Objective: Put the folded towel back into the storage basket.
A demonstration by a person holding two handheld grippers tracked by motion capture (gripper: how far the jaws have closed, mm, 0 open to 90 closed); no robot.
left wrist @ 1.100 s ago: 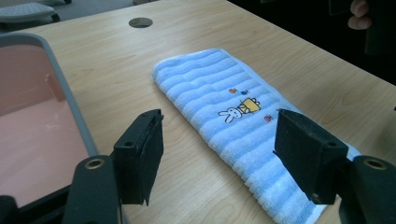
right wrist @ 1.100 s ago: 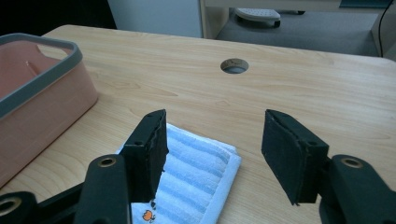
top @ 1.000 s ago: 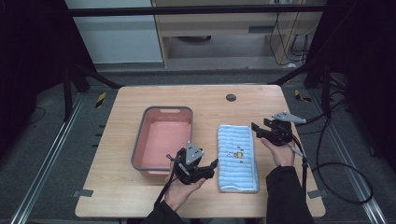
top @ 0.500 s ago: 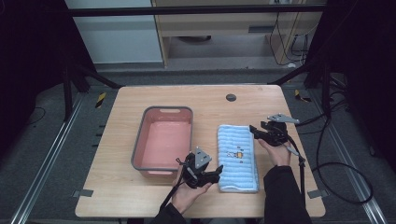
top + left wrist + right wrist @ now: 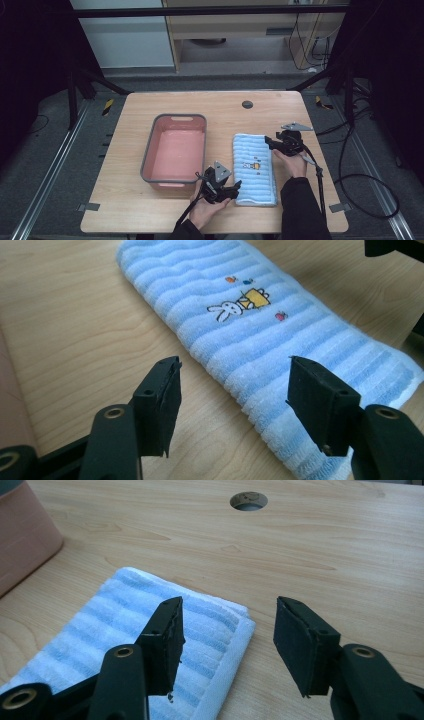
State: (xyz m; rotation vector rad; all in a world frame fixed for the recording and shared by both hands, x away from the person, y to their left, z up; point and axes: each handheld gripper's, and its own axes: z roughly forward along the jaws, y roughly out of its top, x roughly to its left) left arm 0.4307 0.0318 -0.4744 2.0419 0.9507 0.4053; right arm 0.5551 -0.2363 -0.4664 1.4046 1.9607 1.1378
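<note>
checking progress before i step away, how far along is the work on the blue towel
Done so far: the blue towel lies folded flat on the table beside the pink bin. In hand: the left gripper straddles its near edge and the right gripper its far corner, jaws closing but not yet pressing on it. Left: gripping and moving it; the bin holds nothing.

A grey-rimmed pink tub [image 5: 175, 152] sat on the wooden table [image 5: 130, 115]. A round hole [image 5: 247, 104] marked the table's far edge.
</note>
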